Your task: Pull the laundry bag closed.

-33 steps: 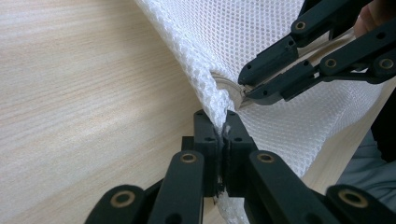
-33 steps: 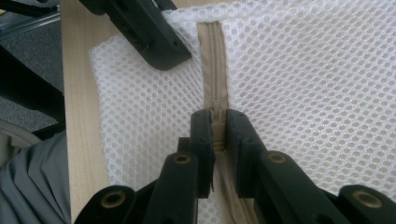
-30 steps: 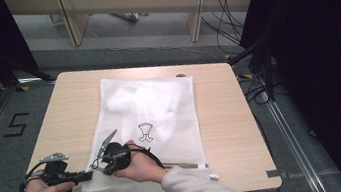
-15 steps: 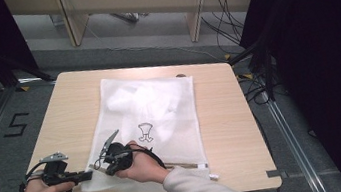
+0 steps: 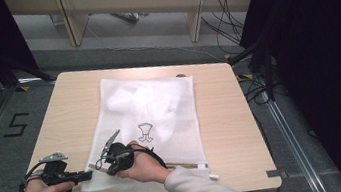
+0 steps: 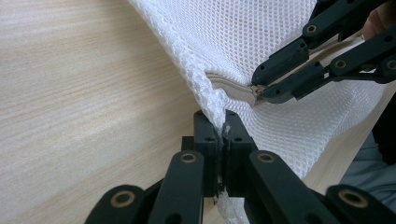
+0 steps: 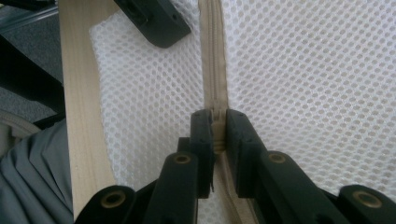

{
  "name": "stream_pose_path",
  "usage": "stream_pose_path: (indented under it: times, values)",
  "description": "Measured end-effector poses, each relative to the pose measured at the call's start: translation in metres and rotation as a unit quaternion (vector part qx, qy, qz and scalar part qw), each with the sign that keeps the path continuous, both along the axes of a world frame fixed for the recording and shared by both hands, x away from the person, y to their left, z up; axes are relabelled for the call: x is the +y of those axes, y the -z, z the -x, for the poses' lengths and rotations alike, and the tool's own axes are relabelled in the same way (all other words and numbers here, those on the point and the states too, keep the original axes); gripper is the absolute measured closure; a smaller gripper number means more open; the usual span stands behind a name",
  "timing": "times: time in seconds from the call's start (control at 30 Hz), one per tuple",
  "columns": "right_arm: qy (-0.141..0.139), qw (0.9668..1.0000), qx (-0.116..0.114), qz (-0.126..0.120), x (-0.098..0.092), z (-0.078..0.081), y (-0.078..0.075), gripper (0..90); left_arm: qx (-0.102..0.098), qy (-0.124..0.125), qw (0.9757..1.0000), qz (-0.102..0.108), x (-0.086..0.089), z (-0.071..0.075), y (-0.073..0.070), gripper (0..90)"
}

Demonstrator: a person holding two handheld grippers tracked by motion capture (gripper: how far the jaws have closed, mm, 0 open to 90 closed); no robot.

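Note:
A white mesh bag [image 5: 159, 102] with a small black print lies flat on the wooden table [image 5: 61, 121]. Its beige zipper [image 7: 212, 56] runs along the near edge. My left gripper [image 5: 89, 175] sits at the bag's near left corner, and in the left gripper view this gripper [image 6: 222, 133] is shut on the mesh edge [image 6: 210, 100] just below the zipper's end. My right gripper [image 5: 101, 164] is right beside it. Seen in the right gripper view, the right gripper [image 7: 218, 128] is shut on the zipper pull. The right gripper's jaws [image 6: 261, 91] pinch the pull at the zipper's left end.
The table's near edge [image 7: 79, 116] runs just beside the bag's corner, with a grey sleeve [image 7: 32, 172] below it. A wooden bench [image 5: 135, 0] and cables [image 5: 246, 40] stand on the floor beyond the table. Dark curtains [image 5: 324, 54] hang at the right.

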State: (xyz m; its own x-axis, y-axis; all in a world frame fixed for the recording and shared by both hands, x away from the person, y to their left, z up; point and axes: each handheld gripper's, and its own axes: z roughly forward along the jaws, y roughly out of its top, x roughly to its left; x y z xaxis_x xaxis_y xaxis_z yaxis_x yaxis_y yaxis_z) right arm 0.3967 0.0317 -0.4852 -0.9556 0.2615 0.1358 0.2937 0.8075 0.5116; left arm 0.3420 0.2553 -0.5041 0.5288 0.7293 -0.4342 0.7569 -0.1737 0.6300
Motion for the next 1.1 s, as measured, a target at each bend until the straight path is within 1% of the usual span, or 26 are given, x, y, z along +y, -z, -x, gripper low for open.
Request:
stream_pose_path:
  times: [0.07, 0.1, 0.13, 0.2, 0.23, 0.3, 0.43, 0.47, 0.6, 0.67, 0.7, 0.73, 0.77, 0.87, 0.9, 0.93, 1.03, 1.1]
  values:
    - [0.001, 1.0000, 0.003, 0.002, -0.0010, 0.0003, -0.0004, 82.2, -0.001, -0.002, 1.0000, 0.000, 0.0000, 0.0001, -0.0001, 86.2]
    - [0.004, 1.0000, -0.002, 0.003, -0.0018, 0.0000, -0.0001, 82.2, 0.000, 0.000, 1.0000, 0.001, 0.0002, -0.0001, 0.0001, 86.3]
    - [0.004, 1.0000, -0.002, 0.004, -0.0023, 0.0000, -0.0001, 82.2, 0.000, -0.001, 1.0000, 0.000, 0.0003, -0.0001, 0.0000, 86.3]
    - [0.001, 1.0000, 0.003, 0.002, -0.0028, 0.0001, -0.0001, 82.2, 0.000, 0.000, 1.0000, 0.001, 0.0003, -0.0001, 0.0001, 86.3]
    - [0.007, 1.0000, 0.003, 0.001, -0.0030, 0.0006, 0.0001, 82.2, 0.000, 0.000, 1.0000, 0.000, 0.0003, -0.0001, 0.0001, 86.3]
    - [0.001, 1.0000, 0.002, 0.001, -0.0027, 0.0002, 0.0004, 82.2, 0.001, 0.001, 1.0000, -0.001, 0.0005, -0.0003, 0.0001, 86.3]
    - [0.006, 1.0000, 0.001, 0.004, -0.0030, 0.0002, 0.0003, 82.2, 0.001, -0.001, 1.0000, -0.002, -0.0001, -0.0002, 0.0002, 86.3]
    - [0.002, 1.0000, 0.000, 0.003, -0.0027, -0.0002, 0.0006, 82.2, 0.000, -0.003, 1.0000, -0.002, -0.0004, -0.0002, 0.0003, 86.3]
    - [0.001, 1.0000, -0.002, 0.004, -0.0021, -0.0002, 0.0001, 82.2, 0.001, -0.001, 1.0000, -0.002, 0.0002, -0.0002, 0.0001, 86.3]
    - [0.002, 1.0000, -0.002, 0.004, -0.0020, -0.0003, 0.0000, 82.2, -0.001, -0.004, 1.0000, -0.001, -0.0001, -0.0002, 0.0005, 86.2]
    - [0.005, 1.0000, 0.001, 0.005, -0.0021, -0.0002, -0.0003, 82.2, 0.002, 0.000, 1.0000, -0.001, 0.0005, -0.0005, 0.0003, 86.3]
    - [0.002, 1.0000, 0.005, 0.005, -0.0021, -0.0003, -0.0003, 82.2, 0.001, -0.001, 1.0000, 0.000, 0.0006, -0.0004, 0.0004, 86.2]
    - [0.007, 1.0000, 0.001, 0.006, -0.0018, -0.0006, 0.0004, 82.2, 0.001, 0.000, 1.0000, 0.000, 0.0007, -0.0004, 0.0004, 86.3]
    - [0.002, 1.0000, 0.003, 0.005, -0.0016, -0.0010, 0.0008, 82.2, 0.000, 0.000, 1.0000, 0.000, 0.0006, -0.0002, 0.0003, 86.3]
    - [0.008, 0.9999, 0.002, 0.007, -0.0015, -0.0006, 0.0005, 82.2, 0.000, -0.001, 1.0000, 0.000, 0.0006, 0.0000, 0.0001, 86.3]
    - [0.005, 1.0000, 0.002, 0.007, -0.0016, -0.0006, 0.0002, 82.2, -0.001, -0.002, 1.0000, 0.001, 0.0005, 0.0001, 0.0000, 86.3]
    - [0.008, 0.9999, 0.001, 0.008, -0.0017, 0.0006, -0.0011, 82.2, -0.001, -0.003, 1.0000, 0.000, 0.0001, 0.0002, -0.0003, 86.3]
    - [0.003, 1.0000, -0.002, 0.008, -0.0021, 0.0001, -0.0009, 82.3, -0.001, -0.003, 1.0000, 0.000, 0.0000, 0.0002, -0.0003, 86.3]
